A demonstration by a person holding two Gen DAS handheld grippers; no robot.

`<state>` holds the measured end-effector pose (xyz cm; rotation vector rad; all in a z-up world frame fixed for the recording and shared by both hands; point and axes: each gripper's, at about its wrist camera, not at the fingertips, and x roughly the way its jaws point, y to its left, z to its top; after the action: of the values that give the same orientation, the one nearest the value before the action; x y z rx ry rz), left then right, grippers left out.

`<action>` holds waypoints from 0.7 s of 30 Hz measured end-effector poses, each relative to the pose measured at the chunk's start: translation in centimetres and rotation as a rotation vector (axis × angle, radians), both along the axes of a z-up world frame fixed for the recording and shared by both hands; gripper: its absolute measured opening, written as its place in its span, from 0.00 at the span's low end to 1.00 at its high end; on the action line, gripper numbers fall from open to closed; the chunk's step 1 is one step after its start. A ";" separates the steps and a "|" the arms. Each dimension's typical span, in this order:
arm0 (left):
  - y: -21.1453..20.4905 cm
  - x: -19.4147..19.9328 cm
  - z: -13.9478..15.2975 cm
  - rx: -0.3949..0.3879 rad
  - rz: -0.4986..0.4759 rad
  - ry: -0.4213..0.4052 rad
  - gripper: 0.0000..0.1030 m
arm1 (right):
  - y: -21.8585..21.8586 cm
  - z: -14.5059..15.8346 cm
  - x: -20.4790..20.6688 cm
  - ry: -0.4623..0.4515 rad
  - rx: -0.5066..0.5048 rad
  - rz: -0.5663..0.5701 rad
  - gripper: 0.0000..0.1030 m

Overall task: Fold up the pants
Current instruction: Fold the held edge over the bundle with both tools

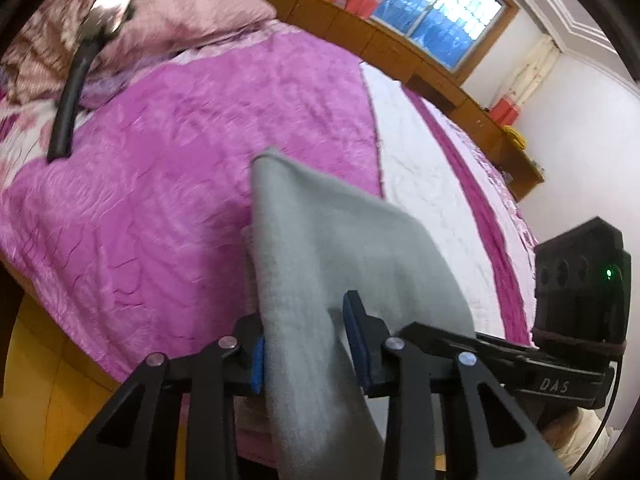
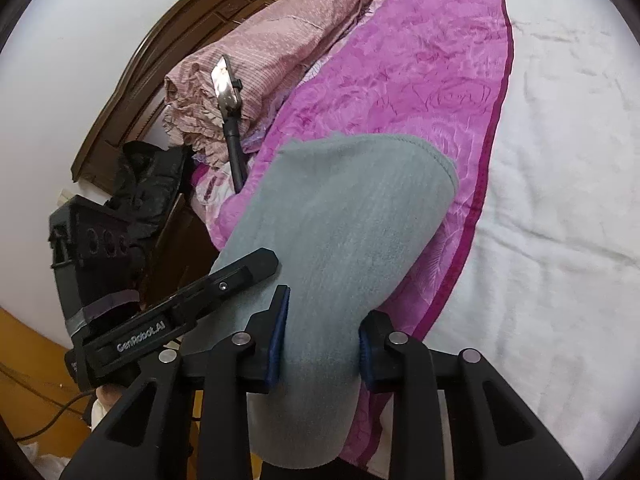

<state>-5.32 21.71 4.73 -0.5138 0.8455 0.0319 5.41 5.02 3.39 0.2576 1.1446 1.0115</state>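
Left wrist view: grey pants (image 1: 320, 248) caught between the blue pads (image 1: 356, 336) of the left gripper (image 1: 306, 340), jaws narrow and pressing on the fabric. Long axis running from the gripper up and away over the bed, far end a folded corner pointing toward the pink quilt (image 1: 168, 12) (fabric blurred). Below the jaws, more grey cloth hanging down. Magenta blanket (image 1: 152, 184) underneath, white sheet (image 1: 432, 200) to the right. Right gripper (image 1: 472, 340) at the right edge, fingertips at the same cloth.

Right wrist view: right gripper (image 2: 322, 344) clamped narrowly on the pants (image 2: 344, 232), pads (image 2: 280, 332) pressing both sides. Long axis slanting up and rightward, ending in a rounded hemmed edge over the blanket (image 2: 408, 80). Left gripper (image 2: 244, 268) touching the cloth's left edge. Sheet (image 2: 560, 220) on the right.
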 end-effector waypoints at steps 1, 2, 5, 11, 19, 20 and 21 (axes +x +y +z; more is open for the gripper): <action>-0.5 0.1 0.3 0.007 -0.009 -0.007 0.32 | -0.3 0.4 0.0 -0.011 0.000 0.000 0.21; -1.0 0.3 0.6 0.015 -0.021 -0.014 0.32 | -0.7 0.7 -0.1 -0.022 0.000 -0.003 0.21; -2.2 1.3 0.8 0.007 -0.042 -0.016 0.32 | -2.2 1.6 0.0 -0.053 0.011 -0.018 0.21; -4.8 3.3 1.7 -0.017 -0.083 -0.031 0.32 | -5.3 3.2 1.1 -0.098 0.023 -0.048 0.20; -10.3 9.0 3.1 -0.022 -0.185 -0.058 0.32 | -11.1 5.6 4.2 -0.203 0.002 -0.126 0.20; -11.1 9.8 3.2 -0.016 -0.200 -0.061 0.32 | -11.6 5.8 4.6 -0.208 0.001 -0.134 0.20; -11.7 10.4 3.3 -0.012 -0.210 -0.063 0.32 | -12.4 5.9 5.1 -0.215 -0.001 -0.145 0.20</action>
<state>5.05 10.00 8.03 -0.4330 0.8343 -0.1817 10.50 -7.40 9.31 0.2217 0.9185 0.8880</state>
